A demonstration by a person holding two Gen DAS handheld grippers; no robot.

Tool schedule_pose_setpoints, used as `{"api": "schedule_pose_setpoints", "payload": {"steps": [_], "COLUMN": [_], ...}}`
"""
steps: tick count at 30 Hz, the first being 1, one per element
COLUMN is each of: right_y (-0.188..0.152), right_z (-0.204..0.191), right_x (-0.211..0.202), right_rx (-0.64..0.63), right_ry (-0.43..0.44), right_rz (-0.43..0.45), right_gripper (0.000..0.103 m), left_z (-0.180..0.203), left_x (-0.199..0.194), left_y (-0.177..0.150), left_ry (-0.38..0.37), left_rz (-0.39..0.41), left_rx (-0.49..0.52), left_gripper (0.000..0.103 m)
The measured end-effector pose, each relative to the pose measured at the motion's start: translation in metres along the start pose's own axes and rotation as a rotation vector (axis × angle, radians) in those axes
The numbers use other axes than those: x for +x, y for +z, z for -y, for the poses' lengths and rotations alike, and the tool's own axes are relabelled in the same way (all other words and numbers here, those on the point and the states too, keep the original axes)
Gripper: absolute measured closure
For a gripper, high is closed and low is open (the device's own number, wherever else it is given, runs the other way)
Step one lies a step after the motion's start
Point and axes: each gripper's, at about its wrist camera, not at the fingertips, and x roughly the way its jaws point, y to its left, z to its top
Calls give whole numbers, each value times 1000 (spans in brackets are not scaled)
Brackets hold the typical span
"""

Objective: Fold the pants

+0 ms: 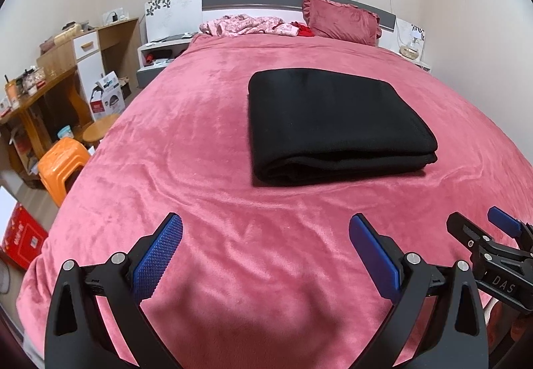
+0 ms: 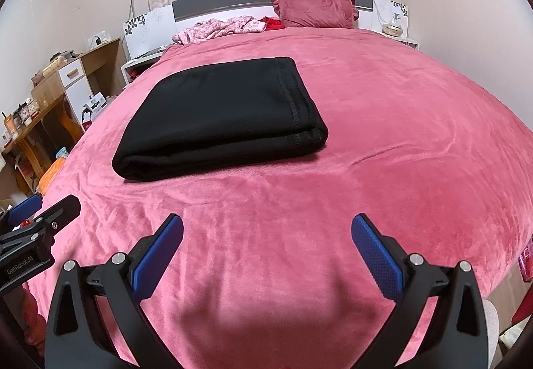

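From your left wrist camera: your left gripper (image 1: 266, 237) hangs over the near edge of the bed (image 1: 166, 142), fingers spread wide with nothing between them. The black pants (image 1: 336, 122) lie ahead of it, toward the middle of the bed and a little right, stacked in a tidy rectangle with the thick folded edge facing you. Layers sit square on one another, so I'd call the folding done, or all but done. Your right gripper (image 1: 479, 225) peeks in at the right edge, well short of the cloth.

Now your right wrist camera: that right gripper (image 2: 266, 235) is also parted wide and empty, low over the near edge. Here the pants (image 2: 220, 116) sit ahead and to the left, seam stitching running down the right side of the stack. The pillow (image 2: 314, 9) and pink clothes (image 2: 220, 27) stay up at the head edge, far from the work. Both tools held back like this look like a release, leaving the bundle undisturbed.
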Motion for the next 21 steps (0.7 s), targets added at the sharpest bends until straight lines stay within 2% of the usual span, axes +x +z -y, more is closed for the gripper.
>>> {"api": "schedule_pose_setpoints", "payload": {"steps": [21], "right_y": [0], "right_z": [0], "right_x": [4], "right_rx": [-7], "right_ry": [15], "right_rz": [-12], "right_gripper": [2], "left_z": [-2], "left_x": [-1], "left_y": [-1], "left_ry": [-5], "left_rz": [-10], "left_rx": [-6], "left_gripper": [4]}}
